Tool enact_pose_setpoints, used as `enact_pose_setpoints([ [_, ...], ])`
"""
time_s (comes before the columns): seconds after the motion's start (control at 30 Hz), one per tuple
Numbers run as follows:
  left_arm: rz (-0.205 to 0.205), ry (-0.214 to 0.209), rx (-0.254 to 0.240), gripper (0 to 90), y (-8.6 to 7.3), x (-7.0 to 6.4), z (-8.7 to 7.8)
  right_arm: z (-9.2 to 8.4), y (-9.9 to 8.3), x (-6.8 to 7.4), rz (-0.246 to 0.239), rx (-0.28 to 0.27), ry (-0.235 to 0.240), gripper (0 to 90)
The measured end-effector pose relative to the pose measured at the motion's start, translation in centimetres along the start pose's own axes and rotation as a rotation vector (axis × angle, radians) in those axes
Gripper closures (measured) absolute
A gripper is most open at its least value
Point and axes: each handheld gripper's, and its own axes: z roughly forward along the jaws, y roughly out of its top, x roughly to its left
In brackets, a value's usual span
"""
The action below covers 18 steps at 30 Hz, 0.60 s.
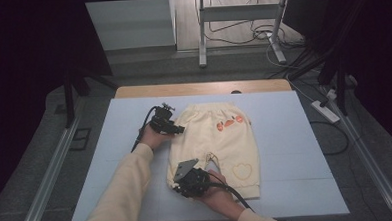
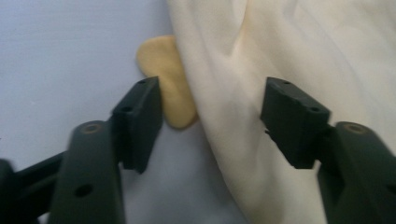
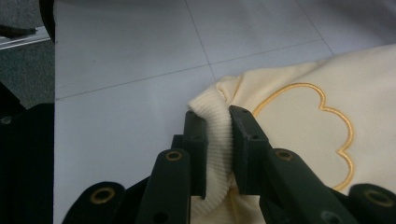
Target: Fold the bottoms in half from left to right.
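Pinching the shorts' [image 3: 299,116] ribbed cuff, right gripper [image 3: 218,140], left gripper [image 2: 212,121] wide astride their edge.

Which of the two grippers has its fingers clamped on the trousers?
The right gripper, pinching the ribbed leg cuff of the cream trousers. The left gripper straddles the waist edge, unclamped.

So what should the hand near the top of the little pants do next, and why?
Probably close the left gripper on the pants. Its jaws stand apart with the cream cloth's edge between them, not yet pinched, while the right gripper already clamps the ribbed cuff. Then both ends would be held.
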Motion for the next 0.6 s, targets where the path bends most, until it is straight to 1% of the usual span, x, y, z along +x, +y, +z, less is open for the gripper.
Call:
enact_pose_setpoints([
  [0.03,-0.008,-0.016,-0.001,42.2,0.0,0.1,0.0,0.0,0.0,0.0,0.000,0.000,0.000,77.1],
  [0.1,-0.007,-0.032,-0.003,49.2,-0.1,0.1,-0.1,0.0,0.0,0.0,0.001,0.001,0.001,77.1],
  [0.17,-0.015,-0.093,-0.002,65.1,-0.2,0.2,0.0,0.0,0.0,0.0,-0.001,0.004,0.001,77.1],
  [0.23,-0.013,-0.123,0.001,76.6,-0.3,0.2,0.0,0.0,0.0,0.0,-0.006,0.008,0.001,77.1],
  [0.27,-0.009,-0.123,0.001,79.5,-0.3,0.2,0.0,0.0,0.0,0.0,-0.007,0.006,0.002,77.1],
  [0.37,0.000,-0.117,0.002,81.1,-0.2,-0.1,-0.2,0.0,0.0,0.0,-0.010,0.011,-0.006,77.1],
  [0.47,0.006,-0.133,-0.014,81.9,0.1,-0.3,-0.7,0.0,0.0,0.1,-0.007,0.009,-0.008,77.2],
  [0.53,0.013,-0.138,-0.024,82.2,0.2,-0.4,-1.1,0.0,0.0,0.1,0.000,-0.004,-0.002,77.2],
  [0.6,0.004,-0.150,-0.037,82.4,0.3,-0.4,-1.5,-0.1,0.0,0.1,0.005,-0.012,-0.003,77.2],
])
